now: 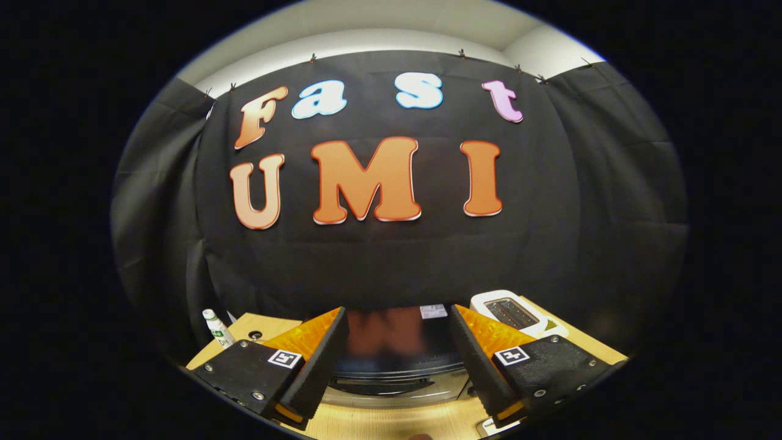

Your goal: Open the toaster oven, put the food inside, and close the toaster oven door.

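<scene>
A black cloth wall backs a light wooden table (391, 425), with pale room wall above the cloth. The gripper (397, 360) hangs over the table, its two black foam-padded fingers (317, 360) spread wide with nothing between the pads; orange ribbed panels show behind them. Between and just ahead of the fingers sits the glossy black-topped toaster oven with a silver front (397, 376); a dark bar handle runs along the top of its door, which looks shut. That handle is the place to take hold: rigid metal, likely smooth, on a hinged door that should swing down stiffly, so a firm pinch on the bar's middle seems wise. Beyond the right finger stands a white slot toaster (510, 311); beyond the left, a small white bottle with a green label (217, 327). The gripper looks aimed high and level, so I judge it must tip down to reach the handle.
</scene>
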The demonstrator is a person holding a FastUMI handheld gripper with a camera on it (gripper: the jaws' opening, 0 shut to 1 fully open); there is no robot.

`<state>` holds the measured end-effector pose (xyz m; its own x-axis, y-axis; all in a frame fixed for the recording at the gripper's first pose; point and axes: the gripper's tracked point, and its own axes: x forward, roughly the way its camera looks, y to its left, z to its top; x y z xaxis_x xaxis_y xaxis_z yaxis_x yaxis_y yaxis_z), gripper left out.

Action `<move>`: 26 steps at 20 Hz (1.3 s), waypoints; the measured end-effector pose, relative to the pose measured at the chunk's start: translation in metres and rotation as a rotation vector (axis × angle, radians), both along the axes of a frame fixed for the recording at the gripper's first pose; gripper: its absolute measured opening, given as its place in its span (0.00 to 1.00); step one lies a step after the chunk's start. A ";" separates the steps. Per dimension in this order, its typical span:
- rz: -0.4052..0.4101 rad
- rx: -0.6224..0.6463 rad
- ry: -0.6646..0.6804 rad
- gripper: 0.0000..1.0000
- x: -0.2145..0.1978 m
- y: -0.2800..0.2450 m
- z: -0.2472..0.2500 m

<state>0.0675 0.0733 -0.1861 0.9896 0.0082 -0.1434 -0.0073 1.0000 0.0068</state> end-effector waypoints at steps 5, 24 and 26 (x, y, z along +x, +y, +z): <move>0.049 -0.016 0.149 0.99 0.012 0.014 -0.069; 0.028 -0.049 0.251 1.00 -0.049 0.021 -0.103; 0.021 -0.054 0.266 1.00 -0.066 0.019 -0.110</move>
<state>0.0014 0.0923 -0.2960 0.9168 0.0140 -0.3990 -0.0334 0.9986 -0.0416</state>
